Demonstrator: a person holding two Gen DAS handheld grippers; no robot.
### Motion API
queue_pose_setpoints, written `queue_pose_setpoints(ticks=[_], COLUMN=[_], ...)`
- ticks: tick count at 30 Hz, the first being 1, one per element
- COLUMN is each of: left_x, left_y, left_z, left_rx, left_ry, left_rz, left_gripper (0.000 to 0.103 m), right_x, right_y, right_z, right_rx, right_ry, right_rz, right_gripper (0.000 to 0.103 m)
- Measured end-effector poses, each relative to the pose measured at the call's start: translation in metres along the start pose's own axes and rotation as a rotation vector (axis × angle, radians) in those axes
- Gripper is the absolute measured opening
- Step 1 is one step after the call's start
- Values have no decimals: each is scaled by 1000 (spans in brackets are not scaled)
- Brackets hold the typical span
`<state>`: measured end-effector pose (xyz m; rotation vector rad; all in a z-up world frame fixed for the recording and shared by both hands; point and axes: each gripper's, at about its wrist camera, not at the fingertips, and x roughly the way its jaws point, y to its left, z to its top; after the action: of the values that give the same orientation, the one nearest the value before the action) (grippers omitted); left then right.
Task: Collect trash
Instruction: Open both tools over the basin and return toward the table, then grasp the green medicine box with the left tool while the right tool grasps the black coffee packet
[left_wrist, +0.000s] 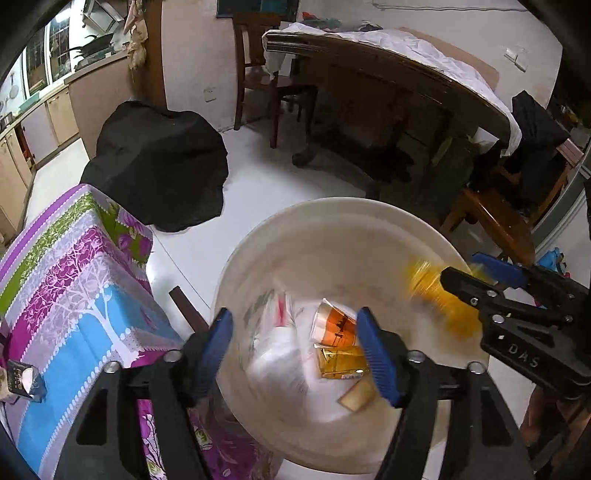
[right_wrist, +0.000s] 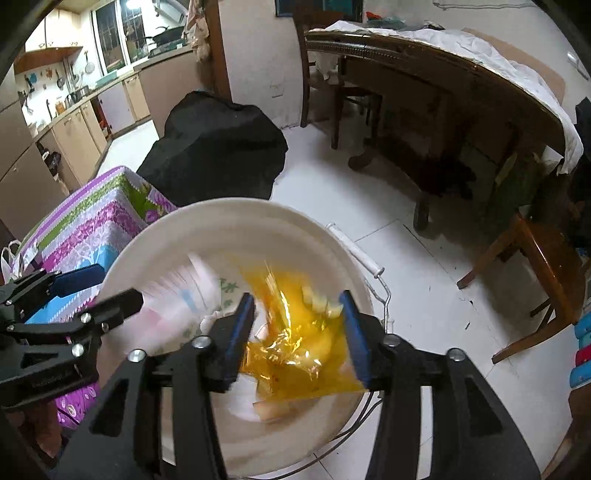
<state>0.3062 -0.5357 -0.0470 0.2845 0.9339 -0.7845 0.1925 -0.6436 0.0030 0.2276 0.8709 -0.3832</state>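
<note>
A white bucket stands on the floor beside a small table; it also shows in the right wrist view. Inside lie orange wrappers and white plastic. My left gripper hangs open over the bucket, with blurred white plastic falling below it. My right gripper is open above the bucket, and a yellow-orange wrapper drops, blurred, between its fingers. The right gripper shows in the left wrist view beside the yellow blur.
A small table with a floral purple and blue cloth stands left of the bucket, with a small dark carton on it. A black bag sits behind. A wooden dining table and chairs stand to the right.
</note>
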Motion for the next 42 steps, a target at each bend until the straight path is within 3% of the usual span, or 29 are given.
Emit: queue_pose_setpoints(ticks=[17, 20, 23, 27, 29, 34, 36, 38, 42], left_x=[1, -15, -48, -97, -121, -171, -186, -202, -213], left_y=[4, 9, 28, 94, 152, 291, 339, 388, 441], left_z=[-5, -13, -36, -87, -120, -186, -203, -217, -226], left_rx=[9, 39, 84, 77, 41, -101, -136, -163, -179], left_ry=[-9, -46, -127, -217, -235, -218, -204, -190, -172], left_rz=[17, 6, -11, 31, 100, 265, 309, 402, 394], left_gripper=[71, 71, 71, 71, 71, 72, 73, 73, 77], right_x=[-12, -46, -87, -113, -115, -92, -80, -73, -69], right_y=[2, 15, 39, 76, 99, 148, 165, 181, 211], right_z=[-1, -8, -34, -72, -89, -117, -121, -123, -127], right_rx=[-8, -33, -71, -125, -157, -210, -223, -242, -287], right_ry=[-39, -170, -330, -411, -411, -326, -284, -260, -237], right_rz=[-1, 52, 133, 243, 310, 426, 454, 474, 501], right_gripper=[48, 52, 71, 76, 78, 80, 80, 80, 80])
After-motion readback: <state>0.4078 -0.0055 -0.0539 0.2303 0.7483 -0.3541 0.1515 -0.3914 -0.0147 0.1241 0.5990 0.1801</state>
